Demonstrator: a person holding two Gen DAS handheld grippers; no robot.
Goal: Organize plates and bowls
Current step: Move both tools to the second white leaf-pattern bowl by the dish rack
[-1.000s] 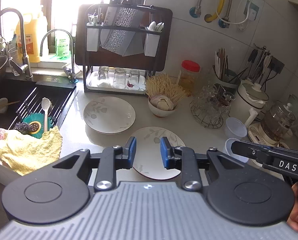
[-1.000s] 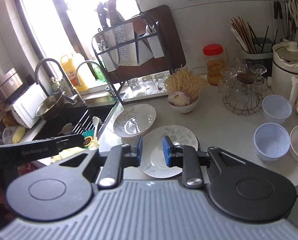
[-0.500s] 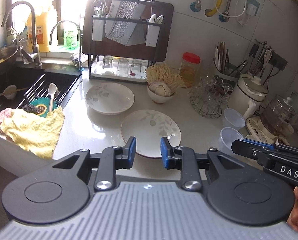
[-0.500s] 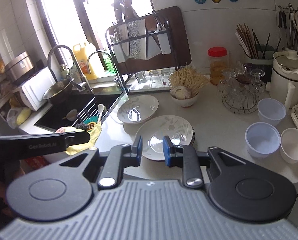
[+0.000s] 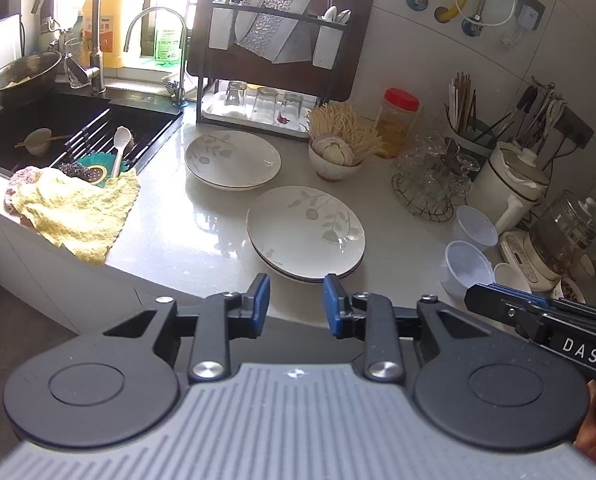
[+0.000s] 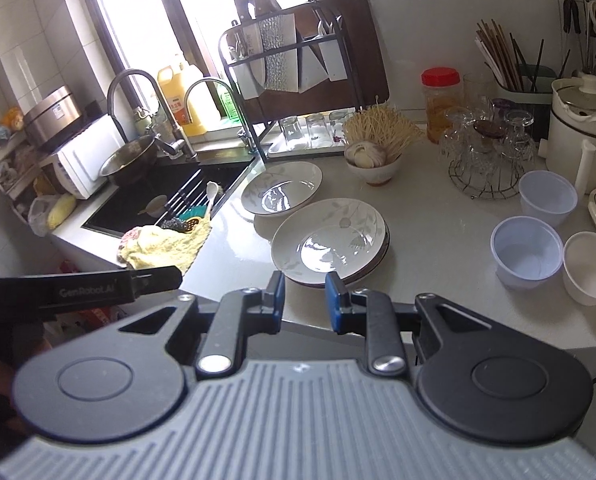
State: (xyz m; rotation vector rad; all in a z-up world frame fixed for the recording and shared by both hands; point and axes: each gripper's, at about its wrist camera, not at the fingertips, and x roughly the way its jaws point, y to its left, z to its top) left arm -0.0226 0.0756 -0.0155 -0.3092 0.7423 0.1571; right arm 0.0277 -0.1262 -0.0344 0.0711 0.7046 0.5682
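Note:
A stack of white leaf-patterned plates sits near the counter's front edge; it also shows in the right wrist view. A second such plate lies behind it, by the sink. Two translucent plastic bowls and a white bowl stand at the right. My left gripper is open and empty, just short of the stack's near rim. My right gripper is open and empty, also just before the stack.
A black sink with a yellow cloth is at left. A dish rack with glasses, a bowl of noodles, a glass stand, a kettle and appliances crowd the back and right.
Both grippers have pulled back and up from the counter, so the plates look farther and the counter's front edge shows. Both stay open and empty.

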